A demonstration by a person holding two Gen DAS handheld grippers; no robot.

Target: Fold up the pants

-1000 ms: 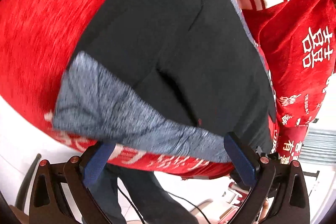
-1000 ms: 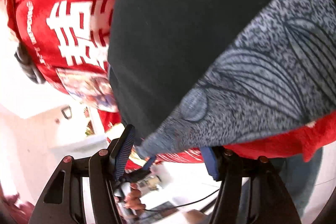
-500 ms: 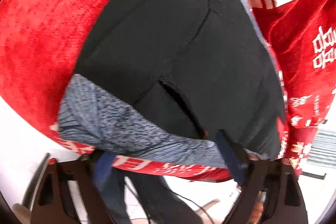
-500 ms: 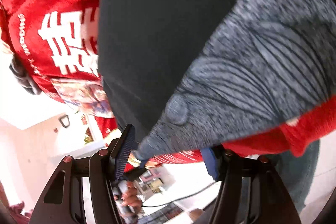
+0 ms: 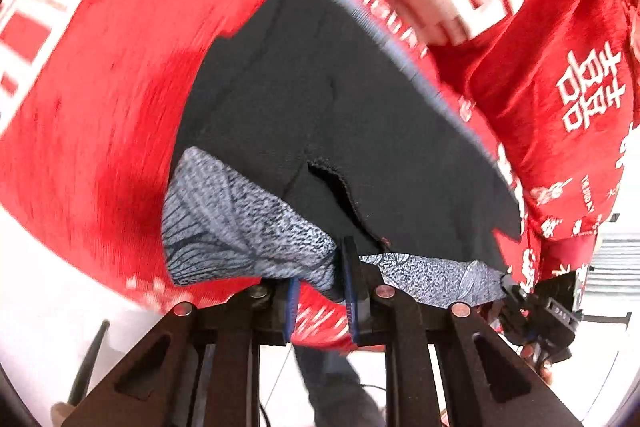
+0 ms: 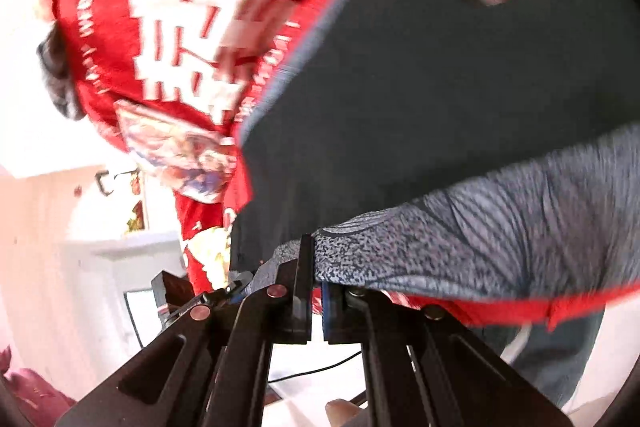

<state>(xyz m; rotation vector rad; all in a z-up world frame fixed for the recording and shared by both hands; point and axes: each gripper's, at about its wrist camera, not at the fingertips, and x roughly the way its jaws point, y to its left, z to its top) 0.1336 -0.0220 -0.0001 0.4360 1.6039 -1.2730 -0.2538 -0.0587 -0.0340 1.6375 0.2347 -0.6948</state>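
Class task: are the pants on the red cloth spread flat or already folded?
Not flat: both grippers pinch the grey-patterned waistband of the pants. Folded cannot tell.

Red printed cloth [image 5: 120, 75], colourful card [image 6: 180, 151]

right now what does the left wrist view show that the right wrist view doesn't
Only the left wrist view shows the open seam slit in the dark charcoal pants and the left gripper, jaws shut on the pants' grey patterned hem.

Only the right wrist view shows the colourful printed picture on the red cloth and the right gripper, jaws shut on the hem.

Both show the dark charcoal pants, the grey patterned hem and the red cloth with white characters.
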